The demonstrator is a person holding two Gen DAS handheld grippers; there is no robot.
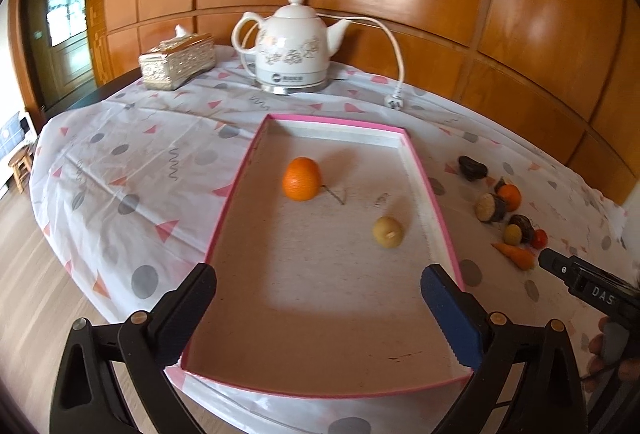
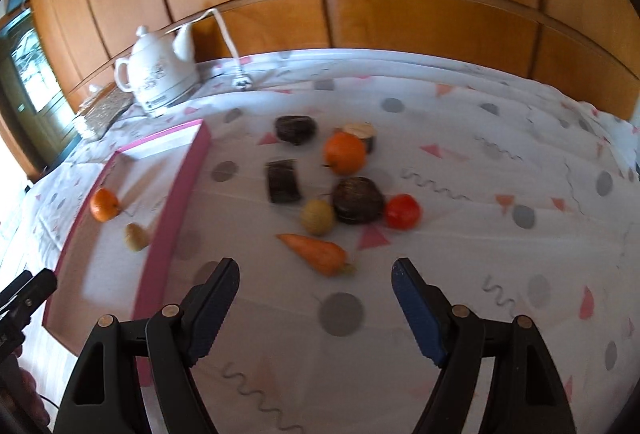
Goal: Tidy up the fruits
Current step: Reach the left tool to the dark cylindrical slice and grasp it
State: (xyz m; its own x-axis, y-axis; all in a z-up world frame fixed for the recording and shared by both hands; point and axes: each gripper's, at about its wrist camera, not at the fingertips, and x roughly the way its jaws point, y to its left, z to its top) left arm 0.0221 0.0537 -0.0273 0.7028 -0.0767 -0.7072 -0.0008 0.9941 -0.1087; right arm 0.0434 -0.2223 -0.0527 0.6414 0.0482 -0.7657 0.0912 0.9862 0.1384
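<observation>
In the pink-rimmed tray (image 1: 434, 194) lie an orange (image 1: 302, 179) toward its far left and a small yellowish fruit (image 1: 387, 231) nearer its right wall, well apart from each other. The other pieces lie in a loose group on the counter (image 2: 460, 138) to the right of the tray: a carrot (image 2: 316, 254) nearest, a second yellowish fruit (image 2: 317, 217), a red tomato (image 2: 403, 211), another orange (image 2: 345, 153), and several dark brown pieces which I cannot name. The right tool (image 2: 316, 272) hangs above the cloth just before the carrot, its jaws apart with nothing between them. The left tool (image 1: 318, 276) is over the near end of the tray, jaws wide and empty. Behind the tray stand a white electric kettle (image 1: 290, 46) with its cord and plug (image 1: 394, 100), and a tissue box (image 1: 176, 62) to the left of it.
</observation>
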